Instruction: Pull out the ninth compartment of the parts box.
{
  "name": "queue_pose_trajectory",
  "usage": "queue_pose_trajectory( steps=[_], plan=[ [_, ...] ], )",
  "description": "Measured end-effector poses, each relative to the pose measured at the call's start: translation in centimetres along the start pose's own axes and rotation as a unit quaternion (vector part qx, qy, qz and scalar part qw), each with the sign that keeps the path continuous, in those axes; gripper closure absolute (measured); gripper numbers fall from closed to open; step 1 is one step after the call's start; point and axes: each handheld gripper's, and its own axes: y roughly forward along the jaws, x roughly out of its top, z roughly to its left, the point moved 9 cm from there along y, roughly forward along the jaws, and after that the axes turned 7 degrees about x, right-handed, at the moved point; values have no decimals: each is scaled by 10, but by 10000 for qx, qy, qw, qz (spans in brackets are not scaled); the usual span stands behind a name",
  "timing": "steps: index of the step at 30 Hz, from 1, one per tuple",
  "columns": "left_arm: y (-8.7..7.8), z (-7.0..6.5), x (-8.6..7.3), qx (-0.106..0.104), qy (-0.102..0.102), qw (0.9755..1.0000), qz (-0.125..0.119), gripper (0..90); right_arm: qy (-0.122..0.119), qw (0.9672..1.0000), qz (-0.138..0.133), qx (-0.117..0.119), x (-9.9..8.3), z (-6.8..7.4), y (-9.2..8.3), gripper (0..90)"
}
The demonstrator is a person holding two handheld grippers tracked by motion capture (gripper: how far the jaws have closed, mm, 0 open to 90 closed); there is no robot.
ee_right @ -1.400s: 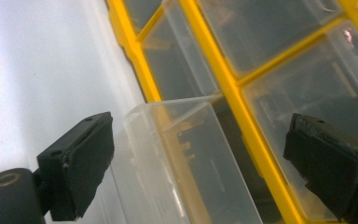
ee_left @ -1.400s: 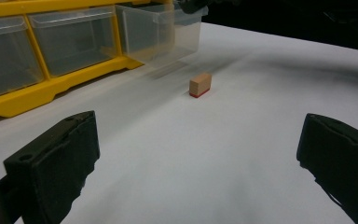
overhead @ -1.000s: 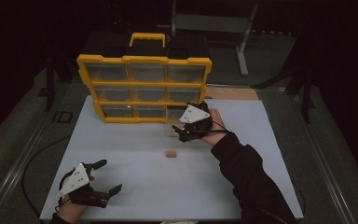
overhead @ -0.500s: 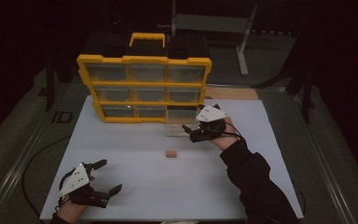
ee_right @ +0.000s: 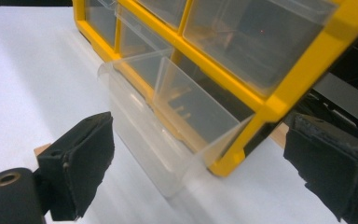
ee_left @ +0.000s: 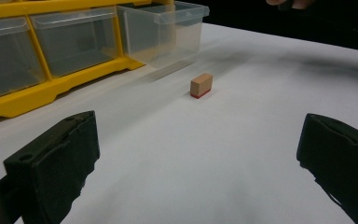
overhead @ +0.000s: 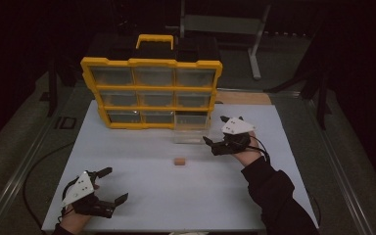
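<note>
— High view first: what sits nearest the person?

— The left gripper point(overhead: 108, 191), low at the near left corner of the white surface point(overhead: 142, 210), its fingers spread wide and released, holding nothing. Its own view shows both black fingers point(ee_left: 56, 163) well apart over bare surface.

— And beyond it?

— The small wooden block point(overhead: 178, 161) lies alone near the middle of the surface, touching neither gripper. In the left gripper view the block point(ee_left: 201, 85) shows a red strip along its bottom edge.

— Farther still?

— The right gripper point(overhead: 216, 134) hovers just right of the clear drawer point(overhead: 190, 135), fingers released, gripping nothing. That drawer point(ee_right: 168, 121) is pulled partway out of the bottom right slot of the yellow organizer point(overhead: 152, 93), which stands at the far edge.
</note>
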Motion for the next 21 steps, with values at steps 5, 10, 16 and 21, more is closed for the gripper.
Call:
queue_pose_trajectory(
  steps=[5,10,16,21],
  plan=[
    [0,0,0,10,-6,10000,-4,0,130,9999,-45,85,-10,4,-9,85],
    [0,1,0,13,-9,10000,-9,0,362,9991,-174,121,-21,8,-21,85],
    [0,1,0,22,-12,10000,-10,0,439,9989,-138,124,-39,15,-31,85],
    [0,1,0,23,-7,10000,-5,0,486,9986,-128,136,-50,22,-37,85]
  ],
)
